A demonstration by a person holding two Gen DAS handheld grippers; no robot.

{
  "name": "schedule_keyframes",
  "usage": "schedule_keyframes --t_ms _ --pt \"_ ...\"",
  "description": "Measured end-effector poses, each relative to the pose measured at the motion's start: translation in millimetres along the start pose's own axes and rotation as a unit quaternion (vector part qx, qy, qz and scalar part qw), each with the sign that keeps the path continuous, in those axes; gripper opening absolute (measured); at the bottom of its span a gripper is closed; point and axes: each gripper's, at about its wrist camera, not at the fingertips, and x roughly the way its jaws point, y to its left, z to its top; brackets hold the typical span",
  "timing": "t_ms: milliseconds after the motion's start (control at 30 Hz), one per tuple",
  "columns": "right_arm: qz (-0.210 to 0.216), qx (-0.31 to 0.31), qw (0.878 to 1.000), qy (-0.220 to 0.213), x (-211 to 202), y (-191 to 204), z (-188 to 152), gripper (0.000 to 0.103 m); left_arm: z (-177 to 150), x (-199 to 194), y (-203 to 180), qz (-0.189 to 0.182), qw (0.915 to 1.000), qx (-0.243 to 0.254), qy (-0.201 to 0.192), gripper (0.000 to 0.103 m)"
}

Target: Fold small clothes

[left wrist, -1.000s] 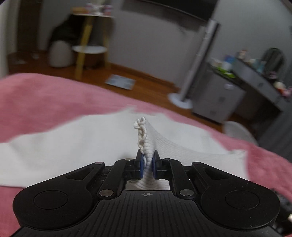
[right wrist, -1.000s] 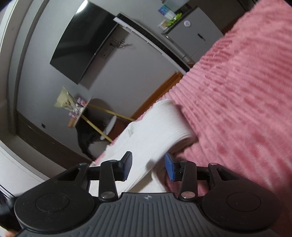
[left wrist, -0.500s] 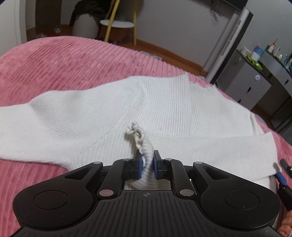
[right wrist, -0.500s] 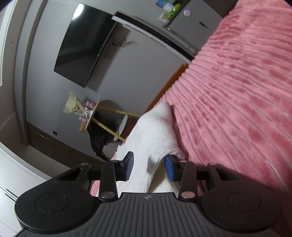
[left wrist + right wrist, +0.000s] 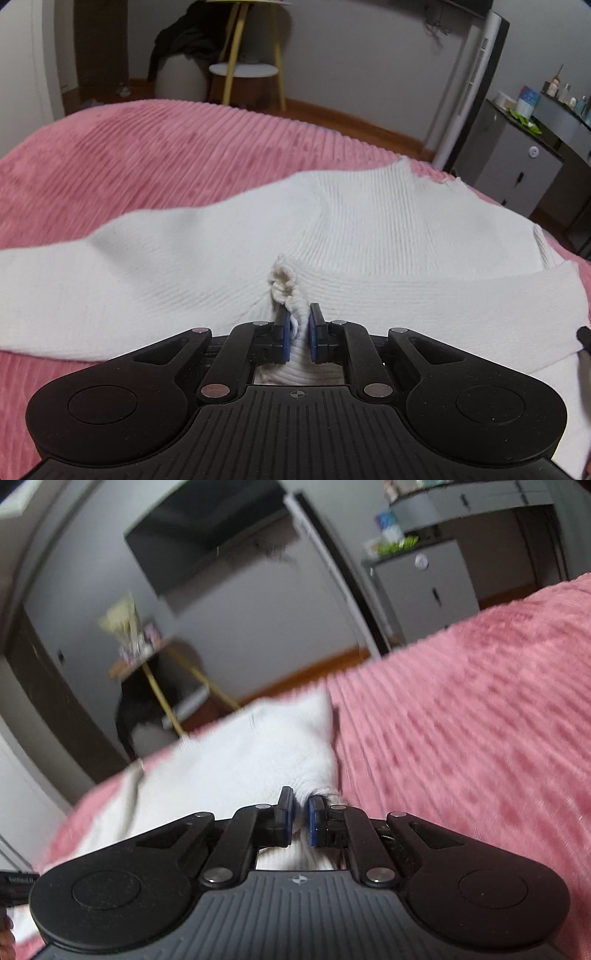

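Your left gripper [image 5: 298, 325] pinches a bunched ridge of the white sweater [image 5: 229, 254], which lies spread on the pink bed [image 5: 129, 162]. Your right gripper [image 5: 300, 818] clamps its edge, so both corners can lift together for folding.

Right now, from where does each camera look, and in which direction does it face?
Left wrist: sits on the left gripper, looks down across the white sweater on the pink blanket; its jaws pinch a bunched fold.
Right wrist: sits on the right gripper, tilted, facing wall and TV; its jaws are shut on the sweater's edge.
Shared: sweater, blanket, yellow-legged stand, grey cabinet.
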Motion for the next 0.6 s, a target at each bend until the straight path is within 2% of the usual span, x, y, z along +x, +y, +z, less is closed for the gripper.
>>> schedule_keyframes --t_ms 133,233,300,367,467,500,600 --pt "0.007 0.001 1.0 -0.006 -6 1 4 0.009 2 -5 -1 -0.001 1.0 0.001 -0.006 0.011" --pt "0.024 0.03 0.999 -0.004 -5 -7 2 0.009 5 -15 -4 -0.002 0.9998 0.009 -0.019 0.011" --pt "0.05 0.076 0.996 -0.002 -3 -17 3 0.015 8 -19 -4 -0.005 0.9997 0.011 -0.02 0.011" --pt "0.08 0.133 0.988 -0.004 -1 -27 2 0.017 9 -19 -5 -0.004 0.9998 0.013 -0.017 0.011" --pt "0.096 0.191 0.977 -0.003 2 -41 0 0.018 7 -21 -5 0.003 0.9998 0.015 -0.015 0.011" --pt "0.096 0.193 0.976 -0.007 1 -43 0 0.014 8 -24 -5 0.002 0.9997 0.014 -0.019 0.011" --pt "0.067 0.124 0.989 -0.033 -8 -24 5 0.01 8 -30 -4 -0.001 0.9994 0.013 -0.033 0.011"
